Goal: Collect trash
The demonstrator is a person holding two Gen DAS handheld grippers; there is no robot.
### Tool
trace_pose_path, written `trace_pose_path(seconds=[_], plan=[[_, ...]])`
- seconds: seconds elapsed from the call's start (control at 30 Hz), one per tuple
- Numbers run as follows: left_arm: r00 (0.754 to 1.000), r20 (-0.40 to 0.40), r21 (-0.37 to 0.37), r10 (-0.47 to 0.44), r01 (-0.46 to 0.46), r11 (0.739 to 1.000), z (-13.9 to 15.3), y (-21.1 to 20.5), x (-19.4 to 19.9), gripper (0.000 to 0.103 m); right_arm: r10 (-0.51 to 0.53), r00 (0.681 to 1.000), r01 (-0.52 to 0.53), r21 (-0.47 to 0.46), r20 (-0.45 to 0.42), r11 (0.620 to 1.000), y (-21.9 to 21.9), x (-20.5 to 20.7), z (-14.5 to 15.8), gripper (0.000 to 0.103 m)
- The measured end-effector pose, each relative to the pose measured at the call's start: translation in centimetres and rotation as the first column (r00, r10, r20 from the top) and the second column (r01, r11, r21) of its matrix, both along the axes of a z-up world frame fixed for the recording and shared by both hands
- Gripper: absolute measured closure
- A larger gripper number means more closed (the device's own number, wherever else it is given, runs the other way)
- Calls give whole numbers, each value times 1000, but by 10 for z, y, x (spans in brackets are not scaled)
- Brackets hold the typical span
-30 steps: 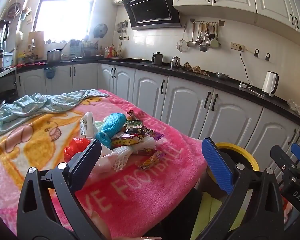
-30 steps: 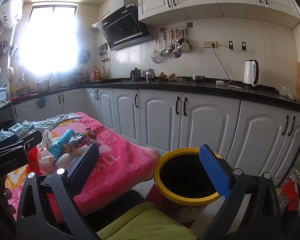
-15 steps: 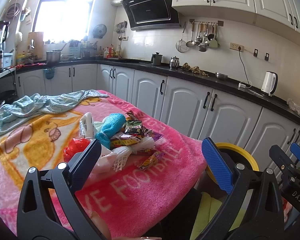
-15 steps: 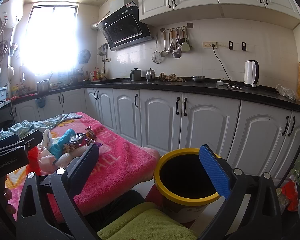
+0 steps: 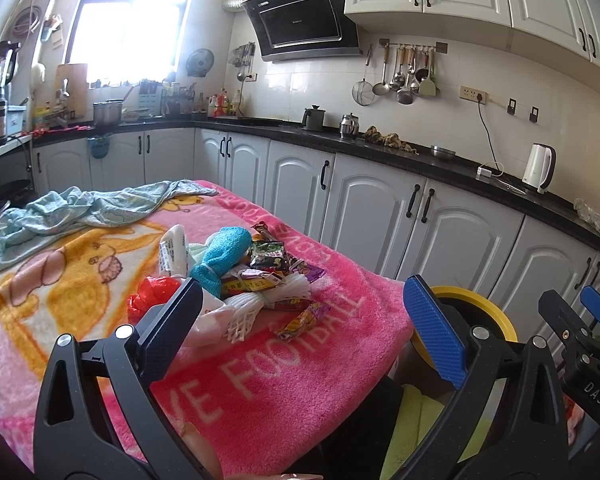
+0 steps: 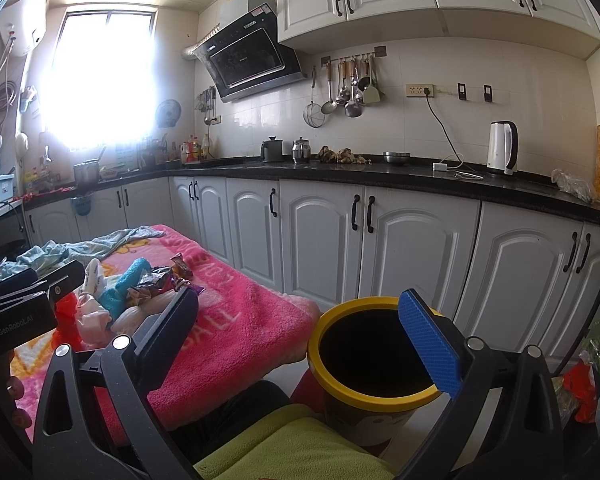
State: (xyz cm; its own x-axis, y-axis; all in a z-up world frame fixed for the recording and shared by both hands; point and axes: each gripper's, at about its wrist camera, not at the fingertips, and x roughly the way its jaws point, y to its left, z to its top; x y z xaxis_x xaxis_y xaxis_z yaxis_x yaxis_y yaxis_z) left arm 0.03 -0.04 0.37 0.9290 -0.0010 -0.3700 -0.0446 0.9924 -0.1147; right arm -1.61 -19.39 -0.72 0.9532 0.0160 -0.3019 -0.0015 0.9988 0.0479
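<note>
Nothing had visibly shifted since the earlier frames; both claws held their places. Item: left claw [image 5: 300,320], spread wide, empty, hovering above the near edge of the pink blanket [image 5: 260,360]. Item: right claw [image 6: 300,332], spread wide, empty, poised above the yellow-rimmed bin [image 6: 364,392]. Item: trash pile [image 5: 260,272] on the pink blanket's middle, comprising snack wrappers [image 5: 268,254], a red plastic bag [image 5: 150,294], white foam netting [image 5: 268,304], a teal cloth [image 5: 224,254] and a white tube [image 5: 172,250]; one loose wrapper [image 5: 300,322] just beside the pile, on the bin's side. Item: yellow-rimmed bin on the floor beside the blanket's corner, interior dark. Item: pale blue towel [image 5: 80,212] crumpled at the blanket's far end.
</note>
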Motion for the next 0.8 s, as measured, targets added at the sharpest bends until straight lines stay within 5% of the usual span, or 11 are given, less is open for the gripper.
trace_pose_path(seconds=[0.8], plan=[[1000,-21,-14,20,-21,1000,2,3,-3,11,56,998,-56,0,-17,998,1,6,2,5]])
